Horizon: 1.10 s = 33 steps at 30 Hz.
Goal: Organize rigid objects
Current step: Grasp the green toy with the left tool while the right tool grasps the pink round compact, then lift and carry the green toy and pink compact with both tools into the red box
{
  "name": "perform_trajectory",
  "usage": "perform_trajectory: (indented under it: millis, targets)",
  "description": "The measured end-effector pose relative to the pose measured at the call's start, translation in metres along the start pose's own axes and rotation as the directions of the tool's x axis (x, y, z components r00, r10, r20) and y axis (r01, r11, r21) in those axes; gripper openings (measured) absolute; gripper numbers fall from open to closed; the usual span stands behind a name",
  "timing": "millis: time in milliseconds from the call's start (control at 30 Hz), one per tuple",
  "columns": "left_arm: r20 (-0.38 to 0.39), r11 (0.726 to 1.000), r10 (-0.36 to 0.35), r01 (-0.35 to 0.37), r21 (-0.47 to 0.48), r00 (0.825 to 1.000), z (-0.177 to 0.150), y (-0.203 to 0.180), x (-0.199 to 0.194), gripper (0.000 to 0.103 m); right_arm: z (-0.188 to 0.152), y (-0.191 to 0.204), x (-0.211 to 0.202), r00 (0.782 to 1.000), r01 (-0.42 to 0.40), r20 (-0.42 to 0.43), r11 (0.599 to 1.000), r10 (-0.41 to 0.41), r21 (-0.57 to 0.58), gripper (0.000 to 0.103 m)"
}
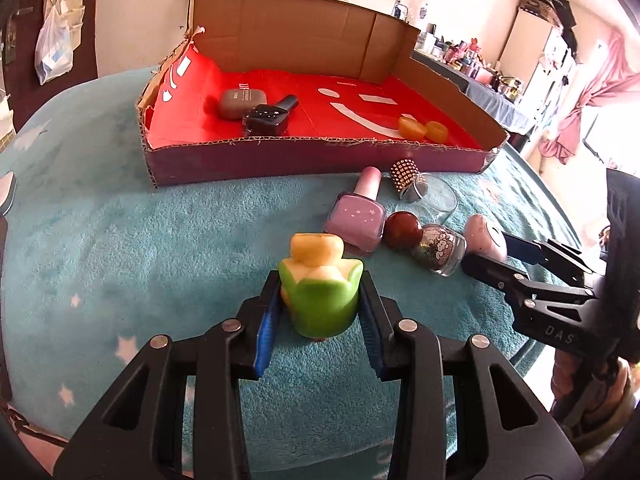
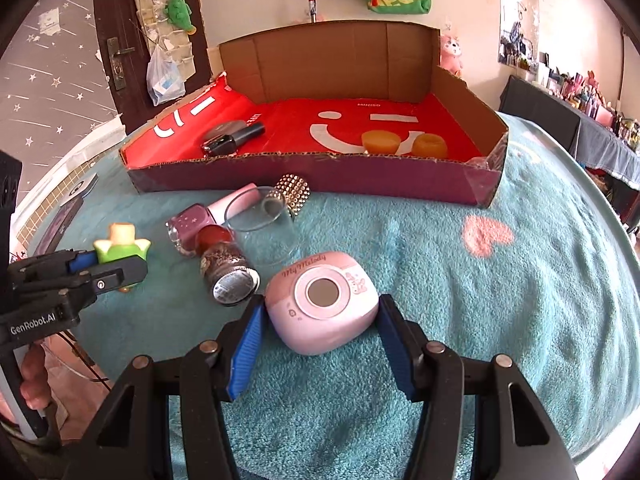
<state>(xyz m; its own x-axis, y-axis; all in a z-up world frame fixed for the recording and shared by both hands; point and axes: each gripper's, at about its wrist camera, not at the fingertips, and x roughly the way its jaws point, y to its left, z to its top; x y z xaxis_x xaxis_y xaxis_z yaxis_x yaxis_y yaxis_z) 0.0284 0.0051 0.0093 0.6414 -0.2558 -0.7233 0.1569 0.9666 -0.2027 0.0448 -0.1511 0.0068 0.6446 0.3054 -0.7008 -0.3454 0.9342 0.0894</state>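
Observation:
A green and yellow toy figure (image 1: 320, 304) stands on the teal blanket, and my left gripper (image 1: 320, 280) is shut on it, its blue pads against both sides. The right wrist view shows that same gripper (image 2: 116, 264) at the left, still on the toy (image 2: 120, 250). My right gripper (image 2: 322, 302) is shut on a pink rounded case (image 2: 320, 300) that rests on the blanket. The left wrist view has this gripper (image 1: 488, 250) at the right with the case (image 1: 482, 236) between its fingers. Behind stands a cardboard box (image 1: 320, 160) with a red lining.
A pink polish bottle (image 1: 356, 216), a glitter bottle (image 1: 438, 248) and a clear glass (image 1: 436, 198) with a studded cap lie before the box. Inside it are a grey case (image 1: 240, 102), a black bottle (image 1: 268, 118) and two orange pieces (image 1: 412, 126). A person's hand (image 2: 34, 372) holds the left gripper.

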Motion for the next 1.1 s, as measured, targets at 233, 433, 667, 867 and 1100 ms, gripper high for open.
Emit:
perform_trajectory:
  millis: [233,433,667,867,1100]
  targets:
    - [0.002,1.000,-0.007,0.007,-0.019,1.000,0.004,0.002,0.007,0.035,-0.003,0.002,0.003,0.999,0.016,0.042,1.000,-0.016,-0.011,0.066]
    - [0.012,0.999,-0.012,0.012,-0.036,1.000,0.006,0.004,0.011,0.036,-0.007,0.009,0.007,0.995,0.050,0.086,0.998,-0.046,-0.045,0.076]
    - [0.032,0.999,-0.006,0.007,-0.036,0.999,0.004,0.002,0.010,0.035,-0.008,0.007,0.005,0.992,0.059,0.113,0.998,-0.055,-0.035,0.058]
    - [0.034,0.999,-0.035,0.036,-0.039,0.999,0.005,0.003,0.004,0.035,-0.006,0.002,0.002,0.994,0.045,0.105,0.999,-0.044,-0.004,0.058]
    - [0.078,0.999,-0.046,0.043,0.031,0.996,0.009,-0.014,-0.014,0.035,0.007,-0.002,-0.020,0.989,0.014,0.145,1.000,-0.016,0.015,0.058]
